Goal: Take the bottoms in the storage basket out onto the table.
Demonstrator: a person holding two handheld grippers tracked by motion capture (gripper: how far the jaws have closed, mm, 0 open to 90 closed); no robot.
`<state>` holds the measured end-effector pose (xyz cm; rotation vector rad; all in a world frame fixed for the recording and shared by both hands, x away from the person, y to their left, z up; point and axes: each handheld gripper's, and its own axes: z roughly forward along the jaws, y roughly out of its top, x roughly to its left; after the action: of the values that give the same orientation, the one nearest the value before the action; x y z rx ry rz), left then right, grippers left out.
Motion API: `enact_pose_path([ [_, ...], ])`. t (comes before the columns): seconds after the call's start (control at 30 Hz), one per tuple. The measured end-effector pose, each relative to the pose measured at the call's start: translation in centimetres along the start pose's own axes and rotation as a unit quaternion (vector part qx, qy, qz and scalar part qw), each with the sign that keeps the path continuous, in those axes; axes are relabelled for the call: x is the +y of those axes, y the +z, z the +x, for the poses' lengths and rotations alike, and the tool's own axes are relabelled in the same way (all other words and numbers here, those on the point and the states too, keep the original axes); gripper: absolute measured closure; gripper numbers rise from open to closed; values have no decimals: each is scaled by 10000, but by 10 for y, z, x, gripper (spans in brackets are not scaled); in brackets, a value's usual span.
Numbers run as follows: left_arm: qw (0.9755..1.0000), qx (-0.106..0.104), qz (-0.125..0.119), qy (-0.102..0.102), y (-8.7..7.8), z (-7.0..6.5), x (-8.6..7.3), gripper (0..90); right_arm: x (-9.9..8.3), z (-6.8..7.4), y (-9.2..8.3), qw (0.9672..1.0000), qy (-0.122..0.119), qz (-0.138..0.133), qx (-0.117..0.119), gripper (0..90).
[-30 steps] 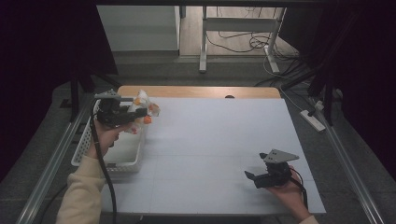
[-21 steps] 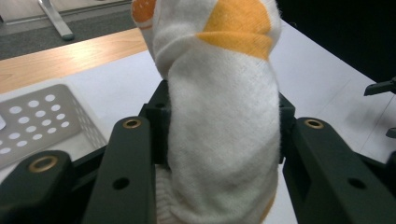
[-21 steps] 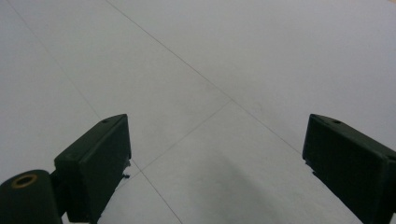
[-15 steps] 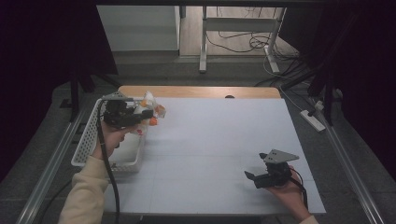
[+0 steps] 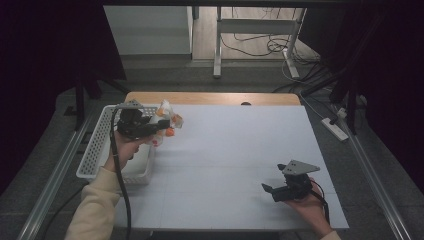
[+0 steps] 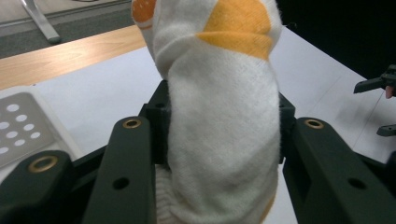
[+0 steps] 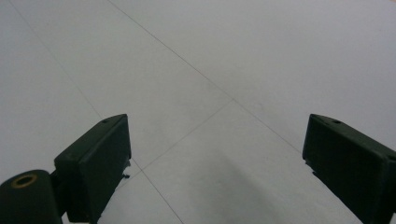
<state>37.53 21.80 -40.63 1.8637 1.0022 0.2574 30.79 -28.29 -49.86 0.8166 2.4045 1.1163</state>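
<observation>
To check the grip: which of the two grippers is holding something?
The left gripper, beside the white basket, clamps a white-and-orange sock. The right gripper is open over bare table.

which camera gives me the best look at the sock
The left gripper view: the sock sits close up between that tool's jaws, white with orange patches. The high view shows it small and far off, held above the table by the basket.
</observation>
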Motion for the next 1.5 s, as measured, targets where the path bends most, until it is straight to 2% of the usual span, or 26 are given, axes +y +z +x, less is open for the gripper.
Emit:
enact_pose_path([
  [0.57, 9997, -121, 130, 138, 20, -14, 2, 574, 0, 0, 1, 10000, -24, 21, -2, 78],
  [0.93, 9995, -182, 207, 151, 31, -18, 1, 574, 0, 0, 1, 10000, -24, 25, -1, 78],
  [1.5, 9982, -300, 419, 305, 52, -30, 0, 572, 0, 0, 1, 10000, -38, 38, 4, 78],
])
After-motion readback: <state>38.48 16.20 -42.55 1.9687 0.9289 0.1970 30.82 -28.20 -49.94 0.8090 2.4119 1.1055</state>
